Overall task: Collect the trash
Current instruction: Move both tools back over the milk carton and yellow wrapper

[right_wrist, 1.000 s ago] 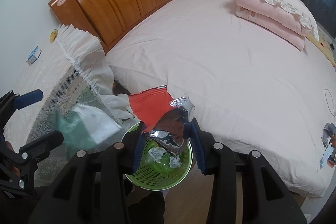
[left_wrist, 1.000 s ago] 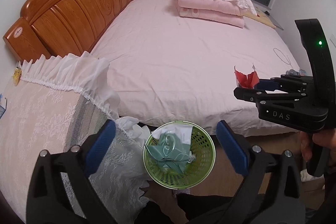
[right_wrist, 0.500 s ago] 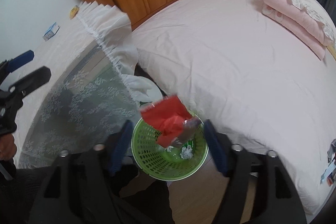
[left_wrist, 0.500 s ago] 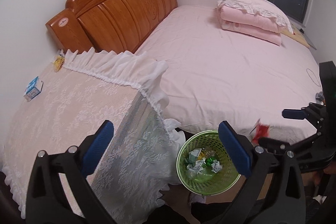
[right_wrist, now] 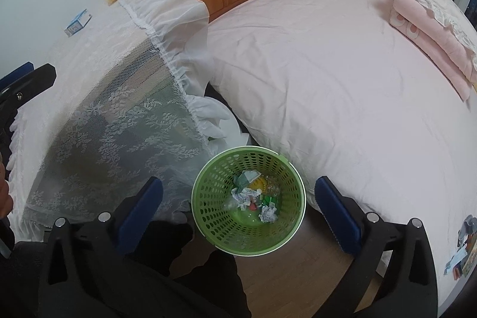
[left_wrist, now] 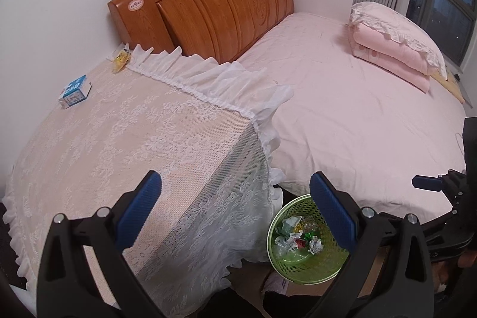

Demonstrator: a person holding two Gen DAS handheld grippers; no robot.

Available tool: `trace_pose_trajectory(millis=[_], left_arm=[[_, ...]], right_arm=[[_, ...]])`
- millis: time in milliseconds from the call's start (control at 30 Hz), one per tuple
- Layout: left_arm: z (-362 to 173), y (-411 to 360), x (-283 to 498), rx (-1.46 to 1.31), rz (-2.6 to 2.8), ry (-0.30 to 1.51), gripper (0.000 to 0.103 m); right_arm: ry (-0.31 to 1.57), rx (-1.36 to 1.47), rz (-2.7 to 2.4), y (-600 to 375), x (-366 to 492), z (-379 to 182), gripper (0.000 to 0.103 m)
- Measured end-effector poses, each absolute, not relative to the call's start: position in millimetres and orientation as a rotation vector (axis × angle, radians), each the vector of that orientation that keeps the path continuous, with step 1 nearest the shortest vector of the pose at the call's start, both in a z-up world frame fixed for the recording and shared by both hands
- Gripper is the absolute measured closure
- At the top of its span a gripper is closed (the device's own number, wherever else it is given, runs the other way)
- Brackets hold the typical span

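Observation:
A green mesh basket [right_wrist: 208,198] stands on the floor between the lace-covered table and the bed, also in the left wrist view [left_wrist: 310,267]. Crumpled paper and wrappers [right_wrist: 253,195] lie in its bottom. My right gripper [right_wrist: 238,187] hangs straight above the basket; its jaws are opening wide with nothing between them. My left gripper [left_wrist: 235,184] is open and empty over the table's near corner, with the basket beside its right finger. The right gripper [left_wrist: 432,184] also shows at the right edge of the left wrist view.
A small blue-and-white box [left_wrist: 74,91] and a yellow item [left_wrist: 120,58] lie on the lace tablecloth [left_wrist: 119,139]. The pink bed [right_wrist: 328,64] carries a folded quilt [right_wrist: 432,35]; several small items [right_wrist: 465,243] sit at its near edge.
The right jaws opened and the red-and-silver wrapper dropped into the basket. The left gripper swung left, from over the basket to over the table corner.

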State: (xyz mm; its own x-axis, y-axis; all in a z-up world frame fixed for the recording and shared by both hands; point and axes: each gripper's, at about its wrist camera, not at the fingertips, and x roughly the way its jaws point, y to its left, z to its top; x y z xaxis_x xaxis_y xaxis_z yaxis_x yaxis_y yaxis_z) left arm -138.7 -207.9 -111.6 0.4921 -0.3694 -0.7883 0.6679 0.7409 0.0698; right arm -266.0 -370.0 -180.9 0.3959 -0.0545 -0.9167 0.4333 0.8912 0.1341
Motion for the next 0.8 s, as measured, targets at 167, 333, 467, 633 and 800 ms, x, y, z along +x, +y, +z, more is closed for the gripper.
trace_pose_trajectory(millis=[167, 333, 467, 633, 800], left_arm=[[-109, -192, -127, 0.363, -0.575, 0.853, 0.008], [-108, -174, -115, 0.329, -0.497, 0.864, 0.008], [-105, -158, -106, 0.293, -0.442, 0.872, 0.008], [-104, -140, -104, 0.269, -0.385, 0.883, 0.008], [-106, -125, -103, 0.247, -0.351, 0.895, 0.008]], right_arm=[[1.118, 0.366, -0.276, -368, -250, -177, 0.002], [1.126, 0.341, -0.229, -363, -232, -175, 0.002], [1.120, 0.321, -0.180, -356, -217, -172, 0.002], [1.130, 0.286, -0.126, -346, -200, -170, 0.002], [1.135, 0.253, -0.088, -331, -189, -167, 0.002]])
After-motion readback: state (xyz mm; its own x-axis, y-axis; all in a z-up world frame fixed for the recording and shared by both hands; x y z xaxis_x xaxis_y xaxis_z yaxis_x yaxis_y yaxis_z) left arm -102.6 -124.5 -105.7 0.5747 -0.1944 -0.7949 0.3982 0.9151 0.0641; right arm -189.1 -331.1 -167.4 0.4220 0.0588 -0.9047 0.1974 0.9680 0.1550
